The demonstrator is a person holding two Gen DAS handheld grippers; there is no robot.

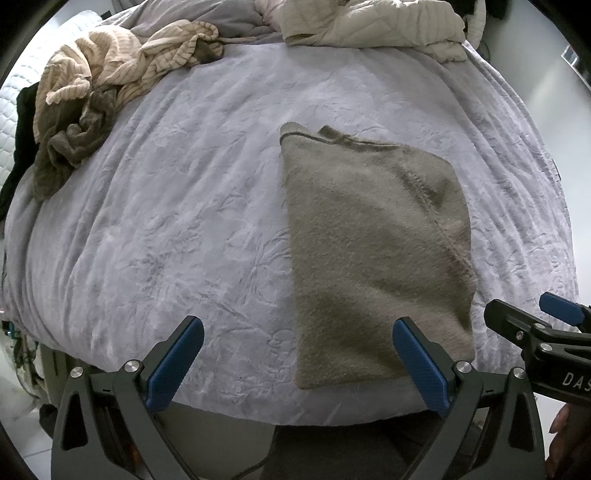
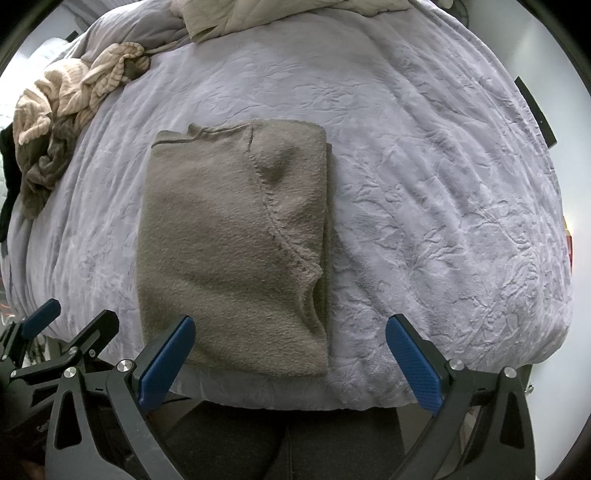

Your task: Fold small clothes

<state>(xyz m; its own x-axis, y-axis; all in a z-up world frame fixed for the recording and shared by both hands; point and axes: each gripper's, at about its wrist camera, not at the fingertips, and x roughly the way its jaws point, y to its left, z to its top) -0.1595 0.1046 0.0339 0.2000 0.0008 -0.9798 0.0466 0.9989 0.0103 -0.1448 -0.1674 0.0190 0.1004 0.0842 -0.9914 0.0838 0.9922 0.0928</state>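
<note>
Taupe fleece garment lies folded into a flat, roughly rectangular shape on the pale lavender bedspread, its near edge close to the bed's front edge. In the left wrist view it sits right of centre; in the right wrist view it fills the centre-left of the frame. A curved stitched seam runs down its top layer, and a ribbed band with a dark line shows along its far edge. On its right side in the right wrist view, a lower layer peeks out just beyond the top fold.

The left gripper is held above the bed's front edge with its blue-padded fingers spread wide and nothing between them; its right finger overlaps the garment's near right corner in the frame, but whether it touches the cloth I cannot tell. The right gripper is likewise spread wide and empty, its left finger overlapping the garment's near left corner in its own view. Each gripper appears at the edge of the other's view, so the two are held side by side.

A crumpled pile of striped cream and brown clothes lies at the upper left of both frames, well apart from the folded piece. A beige quilted blanket is bunched at the top, at the far end of the bed.
</note>
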